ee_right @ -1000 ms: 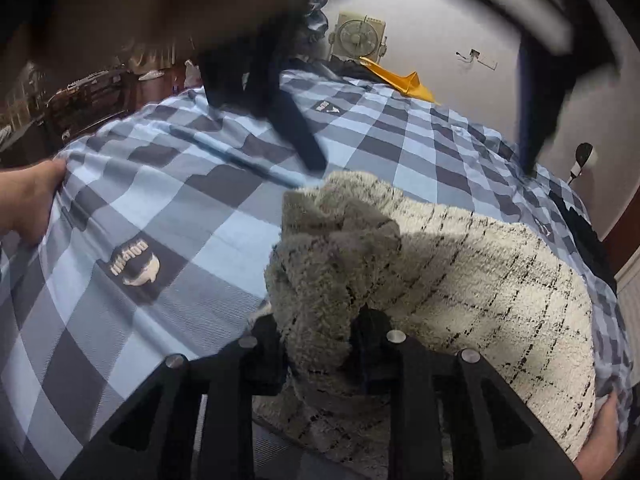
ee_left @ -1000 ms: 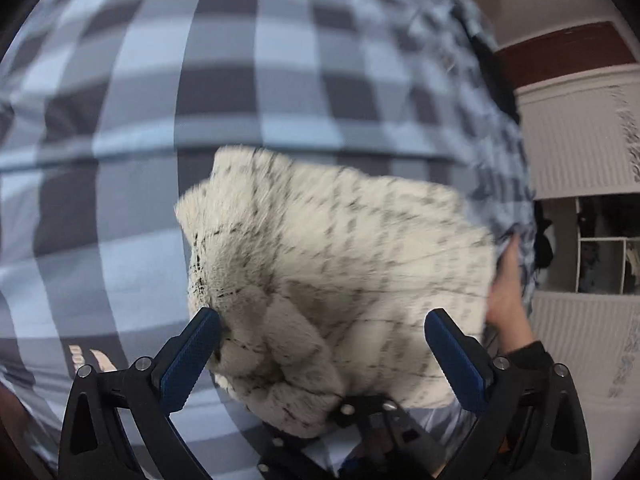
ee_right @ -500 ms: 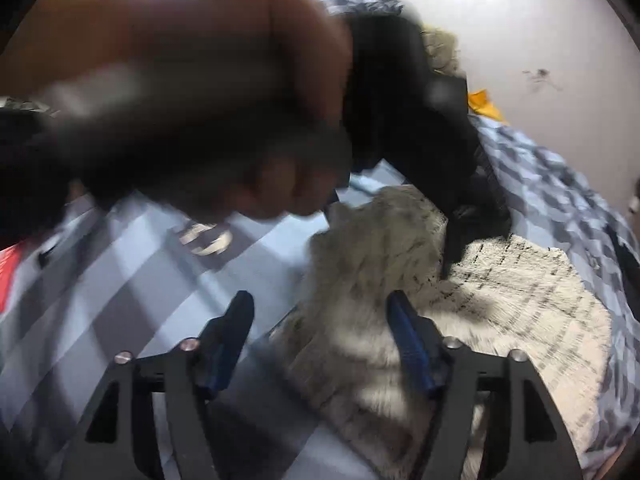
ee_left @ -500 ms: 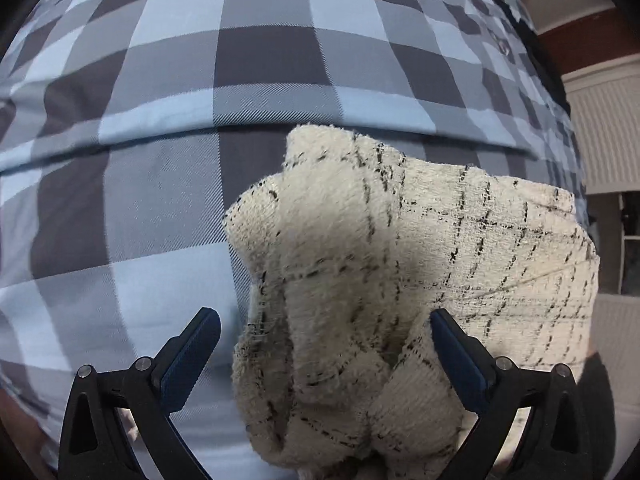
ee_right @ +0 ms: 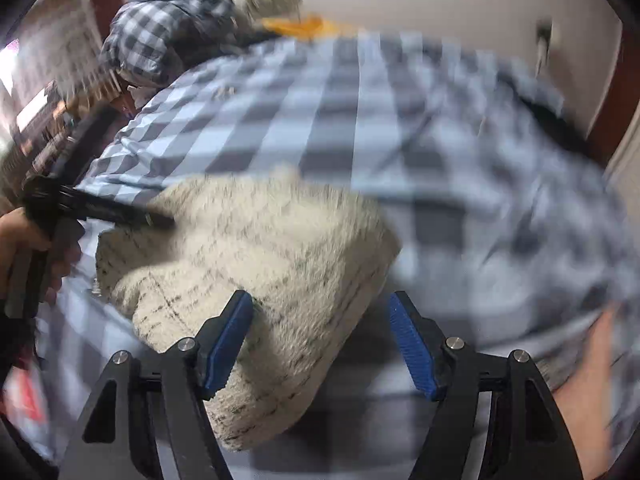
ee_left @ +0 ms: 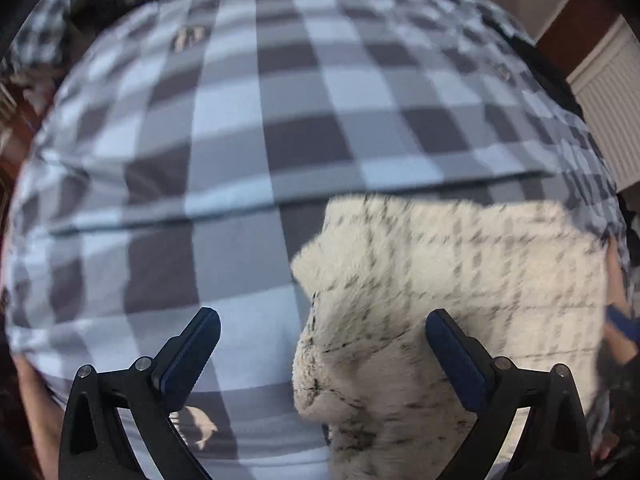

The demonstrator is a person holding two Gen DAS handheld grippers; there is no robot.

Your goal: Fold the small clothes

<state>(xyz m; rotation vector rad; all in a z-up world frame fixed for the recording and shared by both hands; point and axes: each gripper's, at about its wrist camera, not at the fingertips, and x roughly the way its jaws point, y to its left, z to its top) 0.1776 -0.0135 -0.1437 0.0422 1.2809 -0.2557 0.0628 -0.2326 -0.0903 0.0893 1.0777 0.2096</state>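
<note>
A cream fuzzy garment with thin black check lines (ee_left: 440, 300) lies folded on the blue-grey checked bed cover (ee_left: 260, 140). My left gripper (ee_left: 322, 354) is open and empty, its jaws wide apart just above the garment's left edge. In the right wrist view the same garment (ee_right: 256, 264) lies bunched in a thick fold. My right gripper (ee_right: 322, 346) is open and empty over the garment's near right end. The left gripper (ee_right: 100, 208) shows at the left of that view, held by a hand and touching the garment's far edge.
The checked bed cover (ee_right: 360, 112) fills both views. A checked pillow pile (ee_right: 168, 28) and an orange item (ee_right: 300, 24) lie at the bed's far end. A bare foot (ee_right: 592, 380) rests at the lower right. White cupboard fronts (ee_left: 608, 96) stand at the right.
My right gripper has opened and let go of the garment's bunched edge, then pulled back to the right. My left gripper has moved back and left; the garment now lies flatter.
</note>
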